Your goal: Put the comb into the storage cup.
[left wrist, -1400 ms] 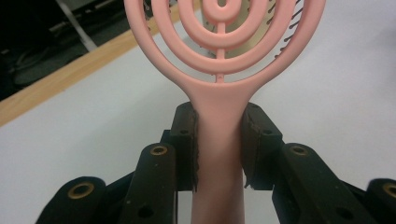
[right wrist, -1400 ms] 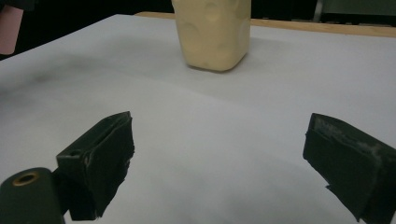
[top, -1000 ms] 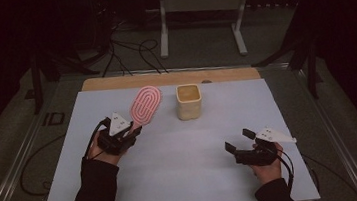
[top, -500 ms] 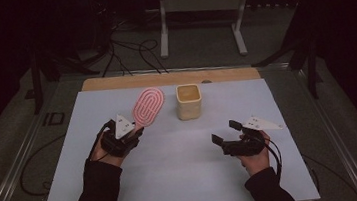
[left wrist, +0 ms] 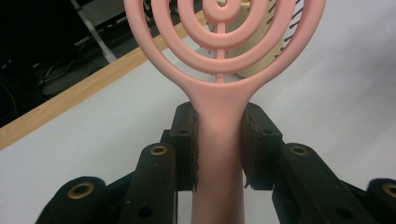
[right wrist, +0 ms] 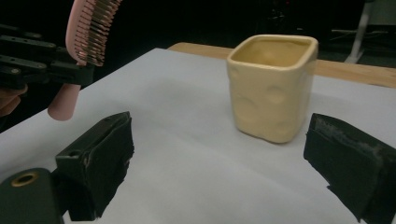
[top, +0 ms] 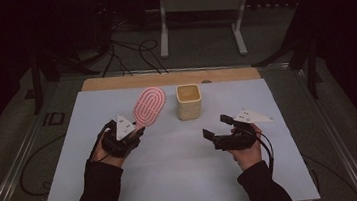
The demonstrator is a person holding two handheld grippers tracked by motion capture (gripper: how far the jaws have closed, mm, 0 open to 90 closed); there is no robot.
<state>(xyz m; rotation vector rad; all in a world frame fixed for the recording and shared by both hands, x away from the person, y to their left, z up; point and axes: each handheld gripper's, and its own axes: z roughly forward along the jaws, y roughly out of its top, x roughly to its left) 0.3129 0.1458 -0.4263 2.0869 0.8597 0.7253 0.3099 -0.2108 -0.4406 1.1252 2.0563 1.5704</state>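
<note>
Brush (top: 149, 106) handle sits clamped between the left gripper's (top: 134, 133) jaws, its long axis running up and away from that gripper, oval head raised beside the cream cup (top: 188, 101). Ahead of the right gripper (top: 218, 128), whose jaws stand wide and empty, the cup stands upright on the white table (top: 174, 176), apart from the pads, nearer this hand.

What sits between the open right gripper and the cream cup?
Nothing: bare white table lies between the right gripper and the cup, seen in the right gripper view.
</note>
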